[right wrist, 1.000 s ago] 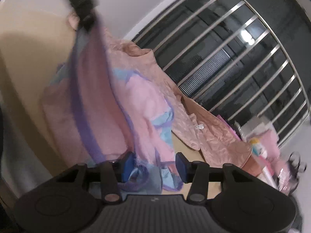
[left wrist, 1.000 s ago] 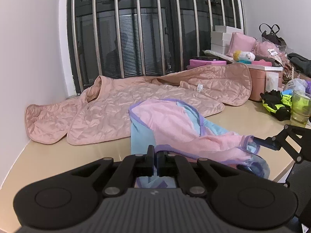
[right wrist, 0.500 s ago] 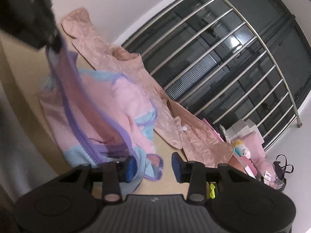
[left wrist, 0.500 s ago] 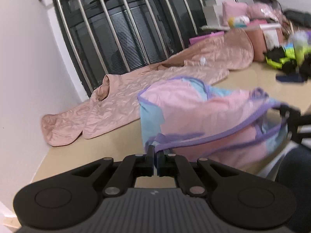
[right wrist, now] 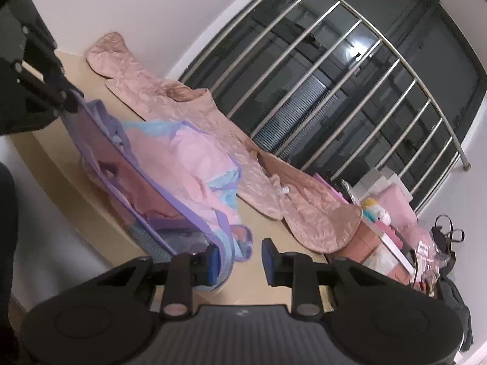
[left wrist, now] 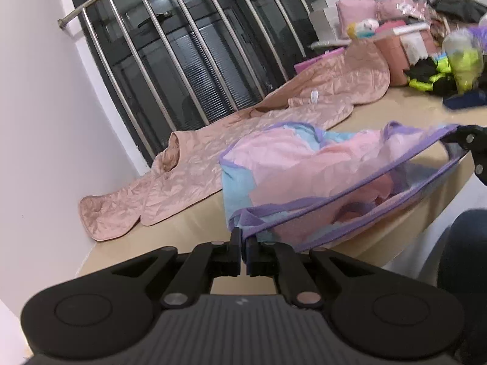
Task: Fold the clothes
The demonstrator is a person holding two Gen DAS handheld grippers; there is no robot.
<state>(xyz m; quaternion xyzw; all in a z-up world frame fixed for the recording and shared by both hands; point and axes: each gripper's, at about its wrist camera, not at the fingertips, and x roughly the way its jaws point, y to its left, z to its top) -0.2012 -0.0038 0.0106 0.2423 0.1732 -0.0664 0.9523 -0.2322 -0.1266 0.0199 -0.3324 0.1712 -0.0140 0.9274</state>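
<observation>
I was stretching the pink shirt [left wrist: 304, 164] over the table [left wrist: 188, 225]; my left gripper [left wrist: 242, 237] pinched its purple hem; right gripper [right wrist: 240, 251] was closing, hem between its jaws; next, lay it flat.

Ahead of jaws: garment [left wrist: 292, 164], then jacket [left wrist: 213, 164] across bench [left wrist: 194, 222].
Beyond: window bars [left wrist: 194, 70] block.
Left: wall [left wrist: 39, 121].
Right: clutter [left wrist: 426, 60].
</observation>
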